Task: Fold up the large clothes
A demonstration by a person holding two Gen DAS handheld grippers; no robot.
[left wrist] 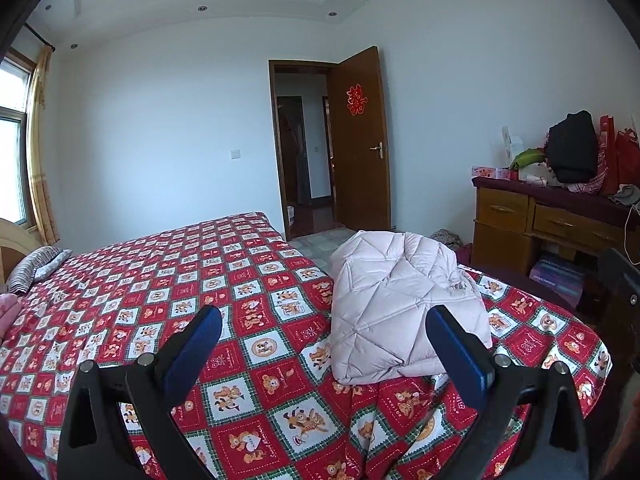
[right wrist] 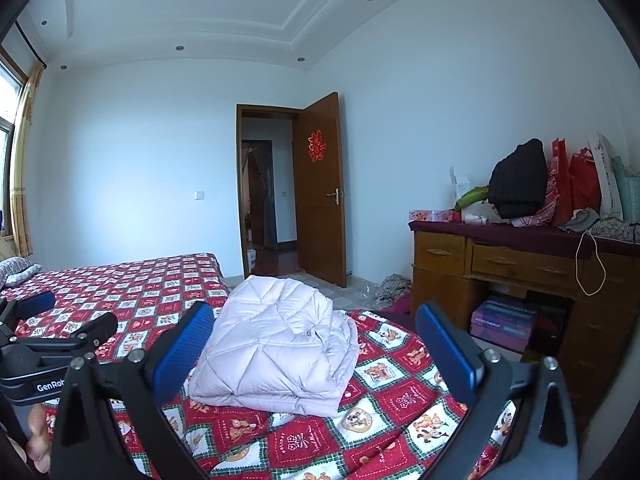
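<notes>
A wide stretch of the bedspread (left wrist: 168,280) is left bare toward the pillow (left wrist: 36,266). The near corner is taken up by the folded jacket (right wrist: 276,344), with bare cloth on all sides. The floor gap beside the bed is narrowed by the cluttered desk (right wrist: 500,264) and the boxes (right wrist: 504,320) under it.

Left tongs (left wrist: 322,330) and right tongs (right wrist: 314,328) gape empty
</notes>
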